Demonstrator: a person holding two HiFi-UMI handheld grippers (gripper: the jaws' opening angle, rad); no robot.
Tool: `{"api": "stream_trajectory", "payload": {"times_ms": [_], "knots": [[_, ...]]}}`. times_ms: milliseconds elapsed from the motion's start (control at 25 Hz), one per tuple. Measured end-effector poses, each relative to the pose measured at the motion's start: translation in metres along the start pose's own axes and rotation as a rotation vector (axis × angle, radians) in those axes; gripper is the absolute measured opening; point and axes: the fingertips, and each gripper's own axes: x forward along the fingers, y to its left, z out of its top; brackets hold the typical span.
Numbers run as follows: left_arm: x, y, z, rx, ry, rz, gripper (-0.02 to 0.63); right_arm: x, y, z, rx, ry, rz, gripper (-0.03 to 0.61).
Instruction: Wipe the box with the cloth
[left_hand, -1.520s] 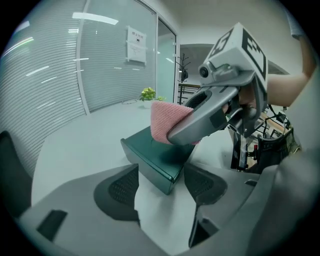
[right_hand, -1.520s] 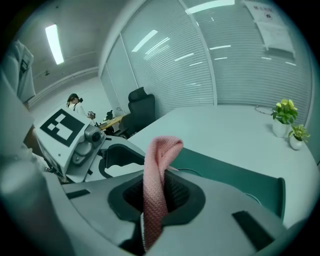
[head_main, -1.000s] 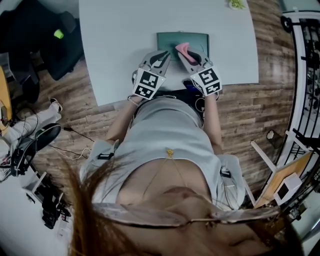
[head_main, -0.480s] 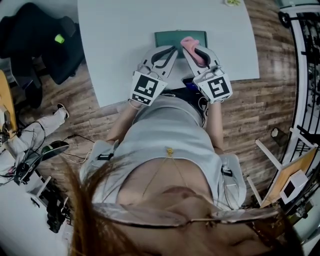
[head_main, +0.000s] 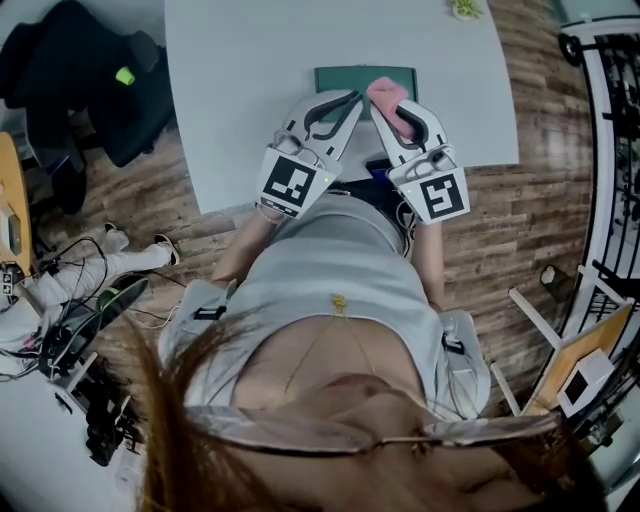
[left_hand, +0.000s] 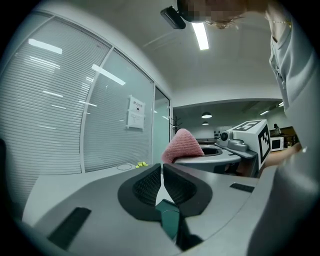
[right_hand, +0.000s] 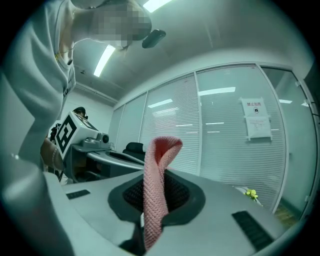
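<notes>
1. Two grippers, head view: left gripper (head_main: 350, 98) and right gripper (head_main: 388, 105) side by side; box (head_main: 345, 77) just beyond their tips.
2. Left gripper view: jaws clenched, empty.
3. Right gripper view: jaws grasp cloth (right_hand: 157, 185), folded upright between them.

Knitted cloth (right_hand: 155, 190) (rough, matt)

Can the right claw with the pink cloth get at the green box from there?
Probably yes. The right claw, shut on the pink cloth, hangs over the near edge of the green box, nothing lying between; the left claw sits beside it, not across.
</notes>
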Motion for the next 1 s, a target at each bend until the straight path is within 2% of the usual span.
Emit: {"api": "stream_trajectory", "payload": {"times_ms": [1000], "knots": [[-0.012, -0.004, -0.001, 0.014, 0.011, -0.002, 0.034, -0.001, 0.013, 0.003, -0.003, 0.015, 0.002, 0.043]]}}
